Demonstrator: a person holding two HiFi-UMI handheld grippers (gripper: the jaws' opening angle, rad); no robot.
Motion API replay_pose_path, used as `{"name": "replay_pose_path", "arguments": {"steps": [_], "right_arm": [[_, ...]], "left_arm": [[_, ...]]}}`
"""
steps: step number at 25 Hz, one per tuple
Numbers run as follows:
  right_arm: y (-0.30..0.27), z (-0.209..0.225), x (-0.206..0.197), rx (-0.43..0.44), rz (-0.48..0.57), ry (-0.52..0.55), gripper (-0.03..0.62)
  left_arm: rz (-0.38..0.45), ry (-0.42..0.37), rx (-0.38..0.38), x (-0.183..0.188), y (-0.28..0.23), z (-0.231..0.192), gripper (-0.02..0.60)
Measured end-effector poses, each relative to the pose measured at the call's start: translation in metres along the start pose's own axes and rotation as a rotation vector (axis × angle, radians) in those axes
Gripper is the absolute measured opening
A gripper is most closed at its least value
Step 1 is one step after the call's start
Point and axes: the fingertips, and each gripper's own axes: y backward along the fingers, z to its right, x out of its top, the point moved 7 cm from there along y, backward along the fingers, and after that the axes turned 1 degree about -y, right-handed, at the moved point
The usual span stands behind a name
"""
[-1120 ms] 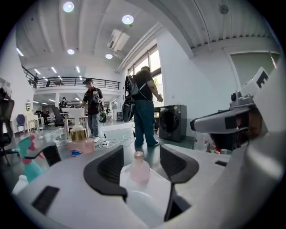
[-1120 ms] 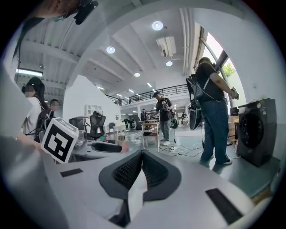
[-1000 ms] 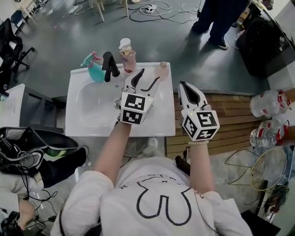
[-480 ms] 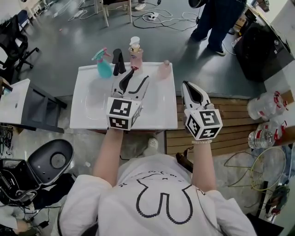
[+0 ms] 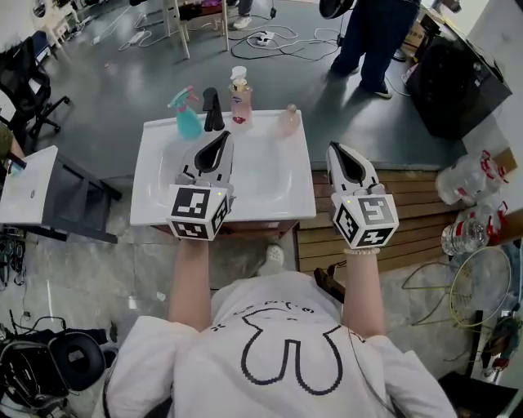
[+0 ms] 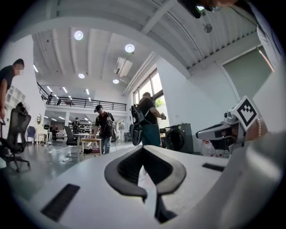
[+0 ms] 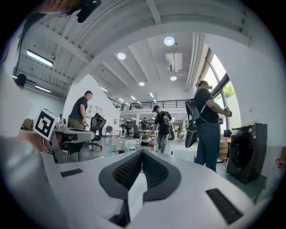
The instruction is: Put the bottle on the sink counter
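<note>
A small pale pink bottle [image 5: 288, 121] stands upright on the back right corner of the white sink [image 5: 270, 208]. Along the sink's back edge stand a pink pump bottle [image 5: 239, 98], a black faucet [image 5: 213, 110] and a blue spray bottle [image 5: 186, 116]. My left gripper [image 5: 221, 136] hovers over the basin, left of the small bottle and apart from it; its jaws are shut with nothing between them. My right gripper [image 5: 337, 149] is over the wooden platform [image 5: 409, 214] right of the sink, also shut and empty. Both gripper views look out level into the room over closed jaws.
Large water bottles [image 5: 470, 181] lie at the platform's right end. A person [image 5: 372, 37] stands behind the sink beside a black case [image 5: 458, 77]. A white cabinet [image 5: 29, 188] sits at the left, an office chair [image 5: 24, 77] beyond it, cables [image 5: 278, 20] on the floor.
My left gripper stood open beside the small bottle, then drew back left over the basin and closed empty. The bottle stays on the sink corner. The right gripper barely moved.
</note>
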Motion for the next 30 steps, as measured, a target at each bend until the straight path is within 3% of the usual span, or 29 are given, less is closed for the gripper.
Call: {"name": "replay_pose_path", "arguments": {"steps": [14, 30], "right_arm": [[0.049, -0.017, 0.027, -0.041, 0.062, 0.018, 0.028], [0.078, -0.031, 0.032, -0.072, 0.072, 0.05, 0.028]], "left_arm": [[0.072, -0.054, 0.059, 0.035, 0.046, -0.005, 0.009], [0.121, -0.072, 0.056, 0.051, 0.07, 0.001, 0.009]]}}
